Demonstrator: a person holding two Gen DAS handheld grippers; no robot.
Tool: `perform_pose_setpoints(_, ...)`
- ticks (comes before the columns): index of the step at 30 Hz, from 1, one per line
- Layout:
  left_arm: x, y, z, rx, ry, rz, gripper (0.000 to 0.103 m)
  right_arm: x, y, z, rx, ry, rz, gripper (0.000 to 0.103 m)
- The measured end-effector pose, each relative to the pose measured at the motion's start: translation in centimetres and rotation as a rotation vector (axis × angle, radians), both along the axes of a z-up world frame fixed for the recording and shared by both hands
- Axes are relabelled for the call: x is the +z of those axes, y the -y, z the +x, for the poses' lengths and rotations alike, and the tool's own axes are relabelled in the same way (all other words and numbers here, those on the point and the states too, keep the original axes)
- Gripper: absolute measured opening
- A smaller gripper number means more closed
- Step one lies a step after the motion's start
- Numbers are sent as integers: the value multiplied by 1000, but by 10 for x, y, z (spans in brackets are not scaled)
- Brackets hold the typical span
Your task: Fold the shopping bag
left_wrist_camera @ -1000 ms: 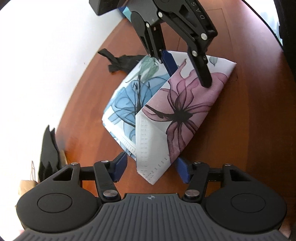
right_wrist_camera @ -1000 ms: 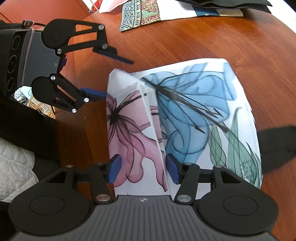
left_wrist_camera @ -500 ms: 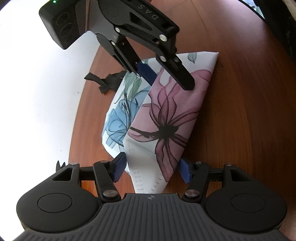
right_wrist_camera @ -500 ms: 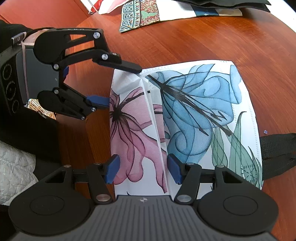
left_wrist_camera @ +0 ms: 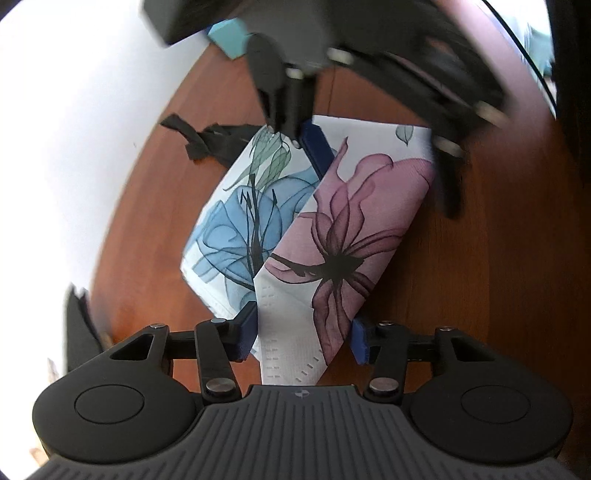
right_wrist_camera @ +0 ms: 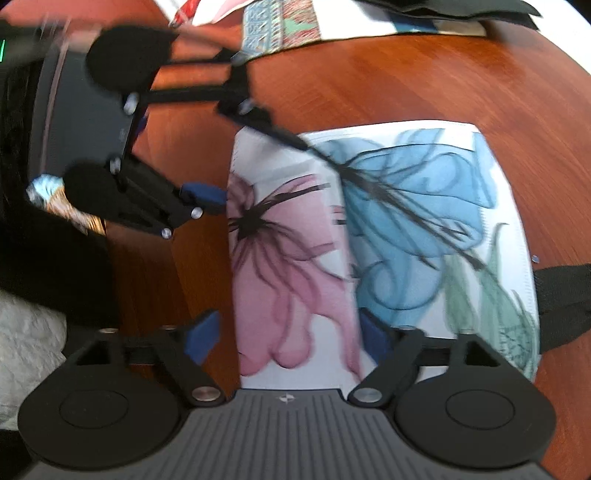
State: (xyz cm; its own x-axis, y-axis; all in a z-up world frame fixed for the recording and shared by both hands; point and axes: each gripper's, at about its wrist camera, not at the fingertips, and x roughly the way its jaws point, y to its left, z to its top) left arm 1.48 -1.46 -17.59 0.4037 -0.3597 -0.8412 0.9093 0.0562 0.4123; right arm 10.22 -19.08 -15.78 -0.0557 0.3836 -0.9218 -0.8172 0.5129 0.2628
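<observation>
The white shopping bag (left_wrist_camera: 295, 229) with a pink and a blue flower print lies on the brown wooden table, with its pink panel folded over the blue one. It also shows in the right wrist view (right_wrist_camera: 369, 240). My left gripper (left_wrist_camera: 303, 332) is open, its jaws either side of the near end of the pink flap. My right gripper (right_wrist_camera: 288, 332) is open around the other end of that flap; in the left wrist view it (left_wrist_camera: 376, 166) hovers over the bag's far end. The bag's black strap (left_wrist_camera: 207, 142) sticks out at the far left.
A patterned cloth (right_wrist_camera: 280, 29) and dark items lie at the table's far edge in the right wrist view. A teal object (left_wrist_camera: 231, 37) sits at the far side. The table's rounded edge (left_wrist_camera: 147, 184) runs along the left.
Both grippers have opened wider around the pink flap. The right gripper has shifted and is blurred with motion. The bag lies in much the same folded shape.
</observation>
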Motion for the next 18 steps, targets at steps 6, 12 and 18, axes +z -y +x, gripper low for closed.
perform_pose_setpoints(6, 17, 6, 26, 168, -272, -47, 50, -9, -18, -31, 106, 145, -130, 103)
perform_pose_setpoints(12, 24, 12, 51, 305, -471, -86, 50, -14, -18, -48, 140, 260, -200, 101)
perform_pose_setpoints(18, 19, 5, 71, 428, -640, -97, 49, -8, -8, -46, 86, 332, -208, 83)
